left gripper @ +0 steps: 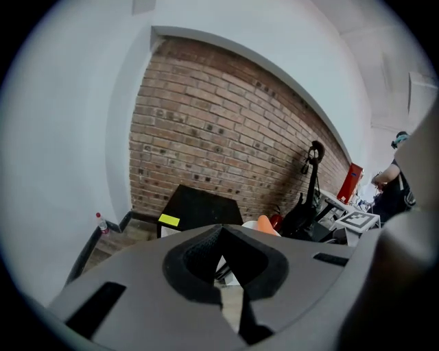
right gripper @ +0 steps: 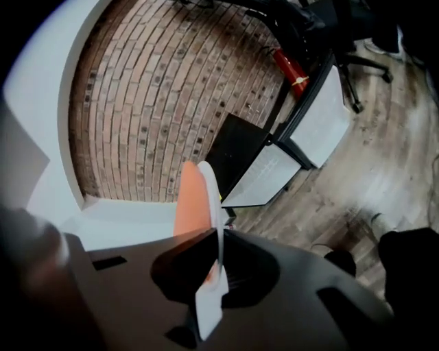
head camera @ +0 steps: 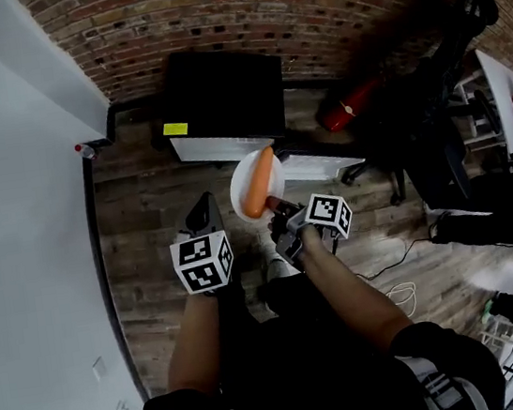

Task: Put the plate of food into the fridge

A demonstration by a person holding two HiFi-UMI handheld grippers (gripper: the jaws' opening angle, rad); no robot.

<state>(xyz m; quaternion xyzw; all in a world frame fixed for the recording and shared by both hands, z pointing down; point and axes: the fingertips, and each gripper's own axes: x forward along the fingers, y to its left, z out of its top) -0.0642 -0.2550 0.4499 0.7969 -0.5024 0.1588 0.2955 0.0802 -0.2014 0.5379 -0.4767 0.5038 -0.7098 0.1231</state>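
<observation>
Right gripper (head camera: 276,208), jaws clamped on the rim of the plate (head camera: 239,190), which it holds in the air, tilted, above the floor. The plate is round, white and thin and carries one smooth orange carrot (head camera: 258,182). Left gripper (head camera: 203,212) beside it, jaws together on nothing. Beyond: boxy black fridge (head camera: 222,90), white panel along its front, on wood-plank floor (head camera: 144,215) against a rough brick wall (head camera: 238,8).

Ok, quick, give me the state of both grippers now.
Left gripper: closed, empty.
Right gripper: closed on the rim of the white plate carrying a carrot.
</observation>
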